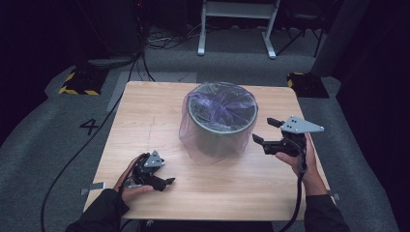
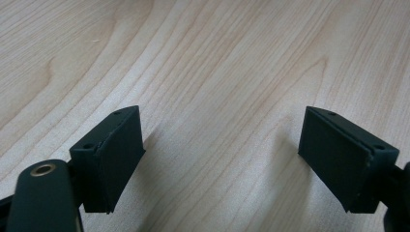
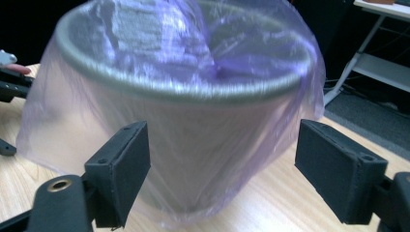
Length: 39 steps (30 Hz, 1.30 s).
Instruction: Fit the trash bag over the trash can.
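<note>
Right gripper (image 1: pixel 265 131) spread wide, pinching nothing, raised just beside the bin (image 1: pixel 220 122) at the middle of the table (image 1: pixel 145 125), facing its purple bag (image 3: pixel 183 145) draped over the rim. Best pinched low on loose film, clear of the hard wall. Left gripper (image 1: pixel 167 182) spread too, low over bare wood near the front edge

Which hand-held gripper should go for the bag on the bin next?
Right. The right hand-held gripper is open beside the bag, facing it; the left hand-held gripper points at bare table.
</note>
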Tool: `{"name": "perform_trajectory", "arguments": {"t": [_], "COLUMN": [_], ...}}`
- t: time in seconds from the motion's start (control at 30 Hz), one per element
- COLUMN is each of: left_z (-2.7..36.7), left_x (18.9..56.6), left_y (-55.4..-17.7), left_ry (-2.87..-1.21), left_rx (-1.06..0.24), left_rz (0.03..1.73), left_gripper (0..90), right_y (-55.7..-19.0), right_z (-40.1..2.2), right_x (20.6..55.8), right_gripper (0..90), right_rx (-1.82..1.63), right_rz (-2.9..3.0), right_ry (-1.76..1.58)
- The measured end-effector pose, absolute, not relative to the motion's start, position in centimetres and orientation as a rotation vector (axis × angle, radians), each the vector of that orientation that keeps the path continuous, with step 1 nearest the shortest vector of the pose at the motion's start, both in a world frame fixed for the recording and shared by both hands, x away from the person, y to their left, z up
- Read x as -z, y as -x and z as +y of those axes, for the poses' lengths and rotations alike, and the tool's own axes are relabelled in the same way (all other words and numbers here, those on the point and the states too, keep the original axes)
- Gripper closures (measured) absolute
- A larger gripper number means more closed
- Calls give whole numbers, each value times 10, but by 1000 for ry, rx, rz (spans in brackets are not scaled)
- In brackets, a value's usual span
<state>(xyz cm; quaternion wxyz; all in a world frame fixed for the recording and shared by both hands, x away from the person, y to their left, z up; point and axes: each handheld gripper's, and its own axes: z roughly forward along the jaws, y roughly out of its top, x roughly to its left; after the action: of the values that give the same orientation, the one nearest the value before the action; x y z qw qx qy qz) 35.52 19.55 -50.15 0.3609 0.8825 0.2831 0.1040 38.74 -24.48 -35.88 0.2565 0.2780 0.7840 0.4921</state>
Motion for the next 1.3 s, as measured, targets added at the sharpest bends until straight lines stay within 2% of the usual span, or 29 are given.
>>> {"name": "perform_trajectory", "arguments": {"t": [0.47, 1.3], "left_z": [200, 200], "left_x": [505, 504], "left_y": [-354, -355], "left_ry": [-2259, -2259], "left_rx": [-274, -276], "left_rz": [694, 700], "left_gripper": [147, 147], "right_y": [-399, -437], "right_z": [-227, -208], "right_x": [329, 312], "right_gripper": [182, 197], "right_rx": [-1371, -1329], "right_rz": [2212, 2115], "right_ry": [-606, -672]}}
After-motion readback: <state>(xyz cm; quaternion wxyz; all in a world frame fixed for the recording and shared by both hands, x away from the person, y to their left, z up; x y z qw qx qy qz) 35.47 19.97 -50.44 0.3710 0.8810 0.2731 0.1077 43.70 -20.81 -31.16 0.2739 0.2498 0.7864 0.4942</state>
